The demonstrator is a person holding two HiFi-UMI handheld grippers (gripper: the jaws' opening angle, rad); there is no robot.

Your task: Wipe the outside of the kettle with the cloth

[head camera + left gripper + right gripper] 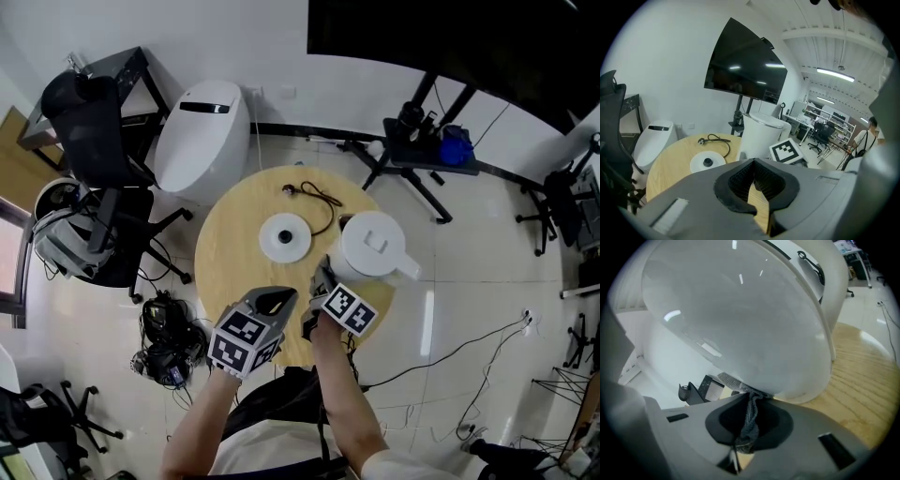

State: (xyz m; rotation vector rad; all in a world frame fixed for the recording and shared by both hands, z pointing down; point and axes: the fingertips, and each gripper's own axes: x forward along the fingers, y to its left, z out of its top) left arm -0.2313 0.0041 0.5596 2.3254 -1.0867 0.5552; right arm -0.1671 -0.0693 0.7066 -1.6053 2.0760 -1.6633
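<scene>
Two tools are at work: the right tool (748, 427) is clamped on the grey cloth (752, 409), laid against the lower wall of the kettle (740, 319) on the surface (862, 380), while the left tool (757, 190) is closed on nothing, so wiping is judged under way and a sweep round the wall is called for.

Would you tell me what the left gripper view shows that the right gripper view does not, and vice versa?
Only the left gripper view: the base, its cord, a black screen, a marker cube, and the left gripper, its fingers shut on nothing. Only the right gripper view: the cloth pinched in the right gripper, its end against the lower edge of the kettle. Both: the kettle and the wooden table.
</scene>
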